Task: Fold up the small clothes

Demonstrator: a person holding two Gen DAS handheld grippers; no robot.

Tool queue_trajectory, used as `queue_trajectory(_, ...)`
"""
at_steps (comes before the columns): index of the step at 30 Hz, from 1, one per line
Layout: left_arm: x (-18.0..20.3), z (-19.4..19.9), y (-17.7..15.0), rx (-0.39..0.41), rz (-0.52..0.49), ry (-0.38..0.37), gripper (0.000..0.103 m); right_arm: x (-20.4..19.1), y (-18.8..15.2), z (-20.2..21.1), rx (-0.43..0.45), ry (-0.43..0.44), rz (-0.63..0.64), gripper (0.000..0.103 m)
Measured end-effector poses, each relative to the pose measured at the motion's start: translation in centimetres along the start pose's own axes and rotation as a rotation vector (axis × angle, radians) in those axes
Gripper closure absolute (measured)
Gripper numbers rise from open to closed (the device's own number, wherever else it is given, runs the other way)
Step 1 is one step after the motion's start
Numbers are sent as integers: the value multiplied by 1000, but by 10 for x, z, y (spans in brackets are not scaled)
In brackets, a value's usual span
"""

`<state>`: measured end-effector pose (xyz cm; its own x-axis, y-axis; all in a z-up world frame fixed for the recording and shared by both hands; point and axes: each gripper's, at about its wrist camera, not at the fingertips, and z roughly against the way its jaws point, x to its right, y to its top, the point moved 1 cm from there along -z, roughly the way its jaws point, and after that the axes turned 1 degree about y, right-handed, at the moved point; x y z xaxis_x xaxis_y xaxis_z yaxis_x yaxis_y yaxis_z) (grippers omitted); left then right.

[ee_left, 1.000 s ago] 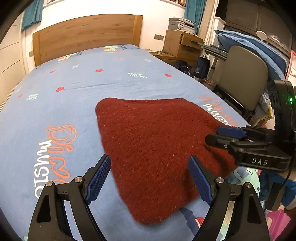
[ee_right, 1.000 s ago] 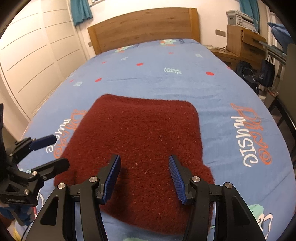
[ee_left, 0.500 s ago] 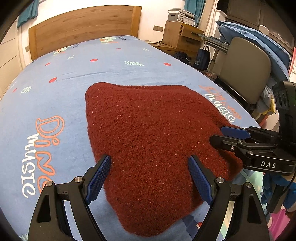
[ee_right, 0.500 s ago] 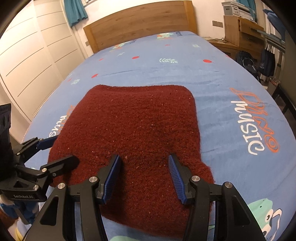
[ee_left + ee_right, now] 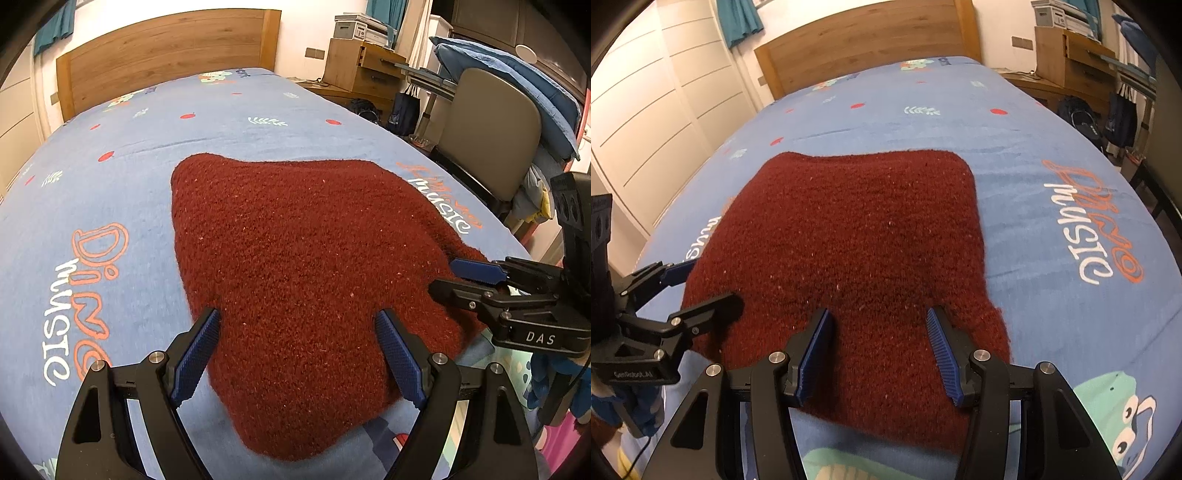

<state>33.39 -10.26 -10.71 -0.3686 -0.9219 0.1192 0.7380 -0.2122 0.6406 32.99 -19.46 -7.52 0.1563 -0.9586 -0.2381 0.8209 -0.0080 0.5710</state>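
Bed [image 5: 122, 177]: blue printed cover, wooden headboard [image 5: 166, 51] at the far end; the largest item I see.

Dark red fuzzy cloth [image 5: 303, 266]: lies flat on the bed near its foot edge, spread wide, one near corner toward me.

Left gripper [image 5: 299, 347]: I have its fingers [image 5: 195, 350] spread wide over the cloth's near left part, clamping nothing.

Right gripper [image 5: 879, 354]: its fingers [image 5: 942, 350] stand about half apart above the cloth's near right edge, empty between the pads.
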Motion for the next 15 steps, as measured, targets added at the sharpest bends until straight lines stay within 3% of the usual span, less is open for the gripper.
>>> queue_trajectory(9,-15,15,-16,-29,20,-21,20,5,-8,23,-16,-6,-18,48)
queue_trajectory(15,-36,36,-6,-9,65,-26,20,8,6,54,43,42,-51,47)
